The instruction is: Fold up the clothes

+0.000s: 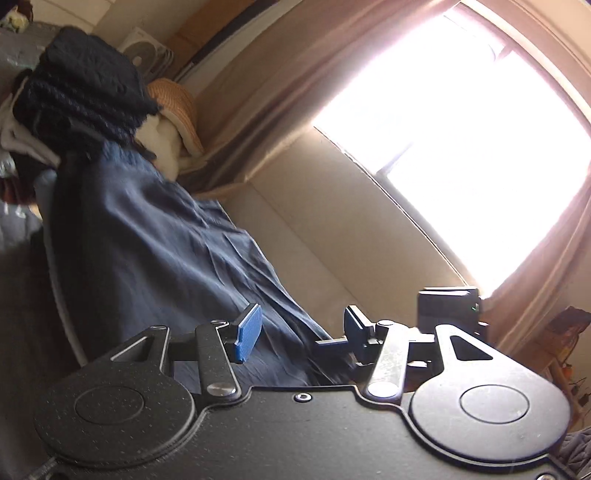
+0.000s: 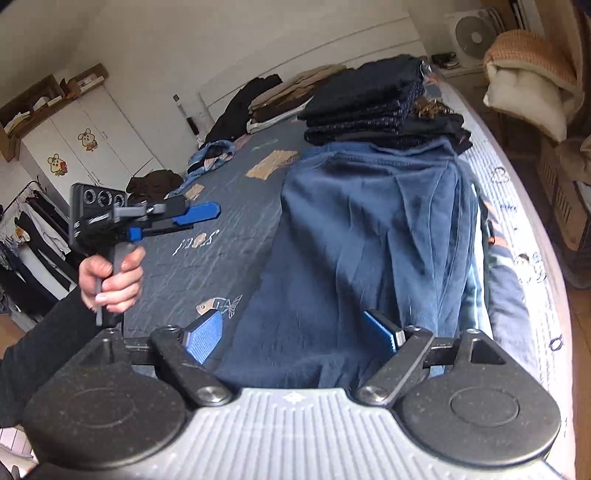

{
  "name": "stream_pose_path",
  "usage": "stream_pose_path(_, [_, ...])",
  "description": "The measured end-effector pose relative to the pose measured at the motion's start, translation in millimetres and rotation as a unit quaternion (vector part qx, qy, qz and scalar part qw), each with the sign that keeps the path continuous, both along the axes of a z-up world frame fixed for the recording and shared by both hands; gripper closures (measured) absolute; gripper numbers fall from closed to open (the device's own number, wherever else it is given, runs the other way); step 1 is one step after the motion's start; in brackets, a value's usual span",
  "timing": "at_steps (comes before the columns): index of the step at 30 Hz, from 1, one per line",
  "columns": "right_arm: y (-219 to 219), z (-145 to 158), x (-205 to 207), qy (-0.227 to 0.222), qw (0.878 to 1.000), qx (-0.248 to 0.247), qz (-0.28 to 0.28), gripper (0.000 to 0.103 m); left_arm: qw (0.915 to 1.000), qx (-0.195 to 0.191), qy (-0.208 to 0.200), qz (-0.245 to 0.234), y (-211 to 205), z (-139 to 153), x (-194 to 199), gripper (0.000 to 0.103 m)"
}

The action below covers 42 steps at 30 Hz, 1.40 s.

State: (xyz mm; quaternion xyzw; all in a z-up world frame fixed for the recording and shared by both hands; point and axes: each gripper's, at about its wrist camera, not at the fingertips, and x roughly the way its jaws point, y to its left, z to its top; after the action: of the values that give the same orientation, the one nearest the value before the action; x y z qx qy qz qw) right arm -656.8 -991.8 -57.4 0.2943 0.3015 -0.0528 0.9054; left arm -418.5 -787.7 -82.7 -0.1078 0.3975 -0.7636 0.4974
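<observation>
The blue garment [image 2: 369,236] lies spread along the bed [image 2: 229,206], stretching from the right gripper [image 2: 291,338] away to a stack of folded dark clothes [image 2: 373,99] at its far end. Only the right wrist view shows the whole bed: the left gripper [image 2: 192,218] is there, held by a hand [image 2: 110,277] in a dark sleeve [image 2: 40,336] above the bedcover at the left of the garment, not touching it. This view also shows loose clothes [image 2: 251,99] at the far side, a white cupboard [image 2: 92,144] with two cartoon stickers, a clothes rack [image 2: 33,229] and a fan [image 2: 472,35]. The left wrist view, strongly tilted, shows instead a bright window [image 1: 454,140] with a curtain [image 1: 266,88], and the same garment [image 1: 155,251] and stack [image 1: 88,96] from the side.

Some pale writing is printed on the bedcover near the left gripper, but it appears upside down and cannot be read surely.

The jaws of the right gripper are spread wide, and the near edge of the garment lies between and just below them, not pinched. In the left wrist view the jaws of the left gripper [image 1: 303,332] are also apart and hold nothing; the garment is seen behind them.
</observation>
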Motion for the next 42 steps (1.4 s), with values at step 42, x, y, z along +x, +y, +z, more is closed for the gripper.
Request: stream_pose_path(42, [-148, -45, 132, -0.034, 0.988, 0.148, -0.022, 0.022, 0.9952, 0.004, 0.098, -0.003, -22, -105, -30, 0.052])
